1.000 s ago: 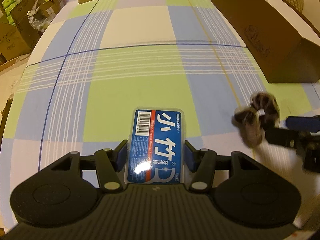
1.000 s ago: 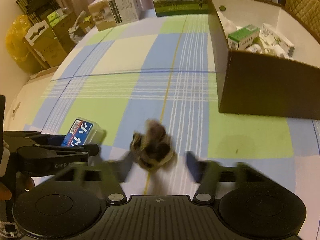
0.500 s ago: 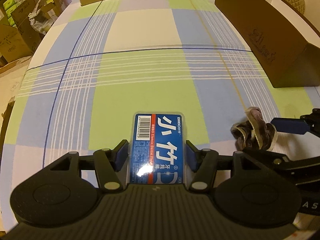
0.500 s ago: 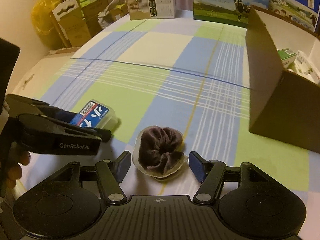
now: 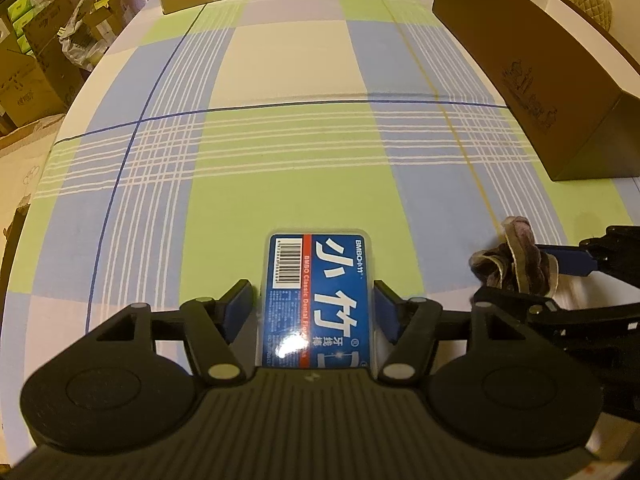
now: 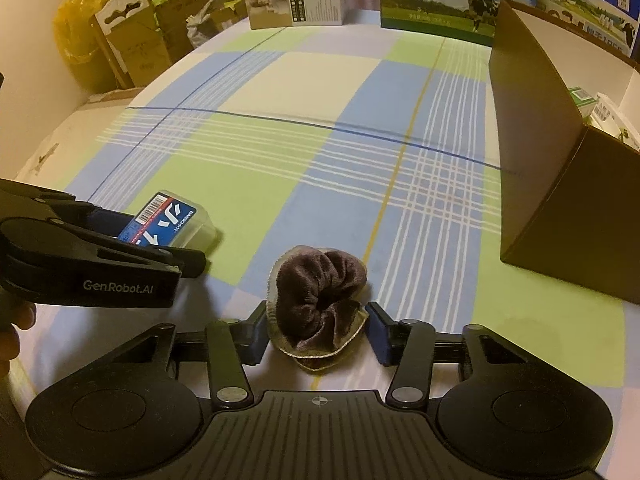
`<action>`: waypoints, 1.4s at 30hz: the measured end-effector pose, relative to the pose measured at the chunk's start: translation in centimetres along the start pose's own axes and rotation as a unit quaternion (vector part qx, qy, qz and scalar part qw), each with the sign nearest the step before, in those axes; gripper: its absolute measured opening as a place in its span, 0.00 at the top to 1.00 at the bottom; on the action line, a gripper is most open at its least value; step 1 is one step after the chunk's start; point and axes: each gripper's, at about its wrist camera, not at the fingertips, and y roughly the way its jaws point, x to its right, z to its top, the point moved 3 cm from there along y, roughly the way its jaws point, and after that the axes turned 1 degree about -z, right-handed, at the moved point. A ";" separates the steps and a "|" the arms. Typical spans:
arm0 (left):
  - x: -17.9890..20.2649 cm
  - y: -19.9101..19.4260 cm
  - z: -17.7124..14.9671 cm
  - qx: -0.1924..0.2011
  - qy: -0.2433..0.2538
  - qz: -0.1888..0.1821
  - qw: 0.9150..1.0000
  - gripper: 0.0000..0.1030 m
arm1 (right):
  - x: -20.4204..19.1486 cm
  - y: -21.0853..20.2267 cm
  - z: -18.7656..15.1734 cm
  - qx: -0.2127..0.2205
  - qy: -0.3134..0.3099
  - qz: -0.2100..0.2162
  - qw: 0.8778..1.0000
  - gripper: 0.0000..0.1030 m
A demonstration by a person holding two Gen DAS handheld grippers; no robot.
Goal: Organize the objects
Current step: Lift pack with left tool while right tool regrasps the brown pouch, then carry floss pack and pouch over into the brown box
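Floss box sits flat on the checked cloth, lying lengthwise between the blue pads of the left gripper — pads bracket its long sides, yet a thin gap shows on each, so that tool reads as open around the box, not clamped. Over on the right, the scrunchie lies bunched on the cloth, straddled by the right gripper; the left pad looks to be touching the fabric, the right one stands just clear, so call it open too, though the soft folds make contact hard to judge. Both tools come in low and level with the table, which makes sense: a flat box and a limp ring of fabric each want a side squeeze near the surface. The brown carton waits well off to the right with small packs already inside — likely where both items are headed. My read: two grasps set up side by side, neither one closed yet.
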 end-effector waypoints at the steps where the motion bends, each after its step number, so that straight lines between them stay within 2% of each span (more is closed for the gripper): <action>1: 0.0 0.0 0.0 0.001 0.000 0.000 1.000 0.41 | 0.0 0.0 0.0 0.001 -0.001 0.000 1.000 0.60; 8: 0.2 0.0 0.0 0.002 0.004 0.000 1.000 0.41 | 0.0 -0.1 0.0 0.005 -0.006 0.002 1.000 0.75; 10: 0.3 0.0 0.1 0.004 0.007 -0.003 1.000 0.47 | -0.2 -0.2 0.1 0.006 -0.011 0.004 1.000 0.78; 13: 0.4 -0.1 0.1 0.006 0.013 -0.002 1.000 0.48 | -0.3 -0.3 0.1 0.008 -0.013 0.005 1.000 0.80; 29: 0.6 -1.5 0.4 0.019 0.015 -0.010 1.000 0.49 | 0.3 -2.9 1.0 0.033 0.010 0.025 0.999 0.82; 42: 2.0 -5.9 2.4 0.054 0.010 -0.029 0.998 0.49 | 2.1 -7.6 1.3 0.073 0.033 0.034 0.996 0.82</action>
